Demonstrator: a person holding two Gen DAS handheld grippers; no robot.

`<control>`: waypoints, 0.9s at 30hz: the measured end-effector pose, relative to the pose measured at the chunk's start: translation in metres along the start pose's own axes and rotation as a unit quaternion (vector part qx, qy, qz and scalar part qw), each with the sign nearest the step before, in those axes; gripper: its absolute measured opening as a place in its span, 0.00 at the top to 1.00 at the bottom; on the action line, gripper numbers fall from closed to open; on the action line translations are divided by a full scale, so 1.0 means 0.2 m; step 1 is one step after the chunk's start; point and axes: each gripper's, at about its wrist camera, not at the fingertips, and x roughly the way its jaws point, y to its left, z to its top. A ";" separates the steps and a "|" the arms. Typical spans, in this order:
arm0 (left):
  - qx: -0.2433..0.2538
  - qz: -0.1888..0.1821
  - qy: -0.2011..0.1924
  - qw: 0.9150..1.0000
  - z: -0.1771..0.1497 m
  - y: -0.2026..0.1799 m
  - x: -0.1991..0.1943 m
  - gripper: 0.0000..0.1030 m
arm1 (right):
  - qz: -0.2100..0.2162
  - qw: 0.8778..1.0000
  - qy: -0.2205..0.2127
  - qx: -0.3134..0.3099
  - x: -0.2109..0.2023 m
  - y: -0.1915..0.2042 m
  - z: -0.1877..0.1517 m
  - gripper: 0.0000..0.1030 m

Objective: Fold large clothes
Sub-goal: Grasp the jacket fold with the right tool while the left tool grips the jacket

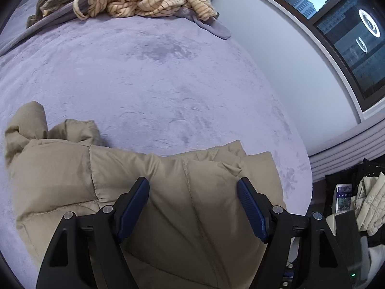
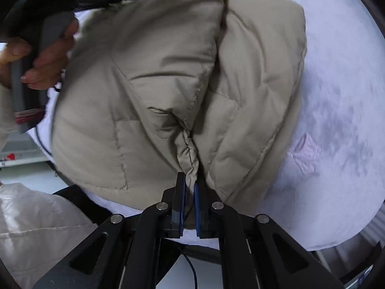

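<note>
My right gripper (image 2: 190, 187) pinches the beige puffer jacket (image 2: 168, 84) hem to fold it; my left gripper (image 1: 192, 207) hovers spread above

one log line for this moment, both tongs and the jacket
left tongs: open above jacket | right tongs: shut on a pinched jacket fold | jacket: on purple bedspread, fold unfinished
</note>
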 end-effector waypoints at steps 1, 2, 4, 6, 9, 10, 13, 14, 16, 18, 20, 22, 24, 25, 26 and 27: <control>0.005 0.002 0.002 1.000 0.00 -0.03 0.03 0.26 | 0.003 1.000 -0.007 0.012 0.04 -0.03 -0.03 0.97; 0.011 0.006 0.005 1.000 0.00 -0.06 0.07 0.26 | 0.010 1.000 -0.013 0.027 0.07 -0.06 -0.05 0.97; 0.017 0.022 0.010 1.000 0.00 -0.08 0.11 0.26 | 0.039 0.997 -0.032 0.066 0.10 -0.13 -0.08 0.97; 0.020 0.036 0.014 0.999 -0.01 -0.07 0.13 0.26 | 0.078 0.990 -0.050 0.105 0.07 -0.18 -0.11 0.96; 0.009 0.035 0.014 0.999 -0.01 -0.01 0.11 0.26 | 0.130 0.973 -0.094 0.164 -0.09 -0.27 -0.15 0.85; 0.005 0.034 0.015 0.999 -0.02 0.00 0.10 0.26 | 0.148 0.965 -0.121 0.182 -0.16 -0.31 -0.15 0.70; 0.001 0.040 0.016 0.999 -0.02 0.01 0.09 0.26 | 0.206 0.934 -0.186 0.224 -0.28 -0.40 -0.07 0.39; -0.002 0.044 0.015 0.999 -0.02 0.01 0.07 0.26 | 0.221 0.929 -0.190 0.230 -0.28 -0.42 -0.02 0.39; -0.011 0.046 0.009 0.999 -0.02 0.01 -0.01 0.26 | 0.240 0.922 -0.187 0.240 -0.25 -0.43 0.10 0.39; -0.018 0.049 -0.008 0.999 -0.04 0.04 -0.14 0.26 | 0.250 0.922 -0.173 0.241 -0.22 -0.47 0.20 0.39; -0.023 0.066 -0.025 0.997 -0.07 0.11 -0.28 0.26 | 0.266 0.919 -0.157 0.244 -0.18 -0.46 0.32 0.39; -0.042 0.092 -0.039 0.994 -0.13 0.23 -0.41 0.26 | 0.288 0.913 -0.149 0.246 -0.12 -0.42 0.44 0.34; -0.076 0.109 -0.043 0.990 -0.20 0.39 -0.50 0.26 | 0.302 0.909 -0.145 0.248 -0.10 -0.41 0.50 0.31; -0.097 0.114 -0.040 0.988 -0.24 0.47 -0.53 0.26 | 0.306 0.908 -0.143 0.249 -0.09 -0.40 0.54 0.31; -0.123 0.114 -0.035 0.985 -0.29 0.54 -0.54 0.26 | 0.310 0.907 -0.142 0.249 -0.06 -0.38 0.54 0.47; -0.150 0.108 -0.028 0.982 -0.34 0.62 -0.53 0.26 | 0.308 0.907 -0.144 0.248 -0.04 -0.36 0.56 0.70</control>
